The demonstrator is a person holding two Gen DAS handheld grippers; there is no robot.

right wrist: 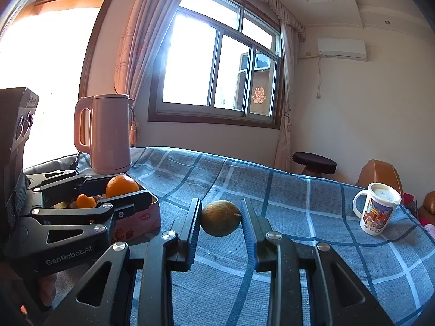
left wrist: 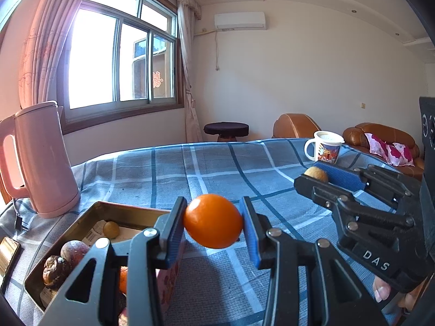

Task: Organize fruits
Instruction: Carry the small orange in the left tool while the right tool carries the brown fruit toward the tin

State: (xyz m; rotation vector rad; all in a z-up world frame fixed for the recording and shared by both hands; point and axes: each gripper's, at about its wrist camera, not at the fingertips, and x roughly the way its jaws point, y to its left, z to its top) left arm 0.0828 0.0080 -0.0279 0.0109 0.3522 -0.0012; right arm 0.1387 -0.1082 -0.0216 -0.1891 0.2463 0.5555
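Observation:
In the left wrist view my left gripper [left wrist: 213, 212] is shut on a bright orange [left wrist: 213, 225], held in the air just right of an open tin box [left wrist: 127, 208]. The tin holds a small yellowish fruit [left wrist: 111, 229], two dark brownish fruits [left wrist: 74, 251] and part of an orange one. In the right wrist view my right gripper [right wrist: 220, 209] is shut on a round yellow-brown fruit [right wrist: 220, 221] above the blue checked cloth [right wrist: 299, 217]. There the left gripper [right wrist: 126, 188] shows at the left, holding its orange [right wrist: 121, 186] over the tin [right wrist: 144, 217].
A pink kettle [left wrist: 40, 157] stands behind the tin at the table's left end. A lidded white mug [right wrist: 378, 212] with a cartoon print sits at the right, near the far edge. A phone [left wrist: 8, 252] lies left of the tin. Brown sofas stand beyond the table.

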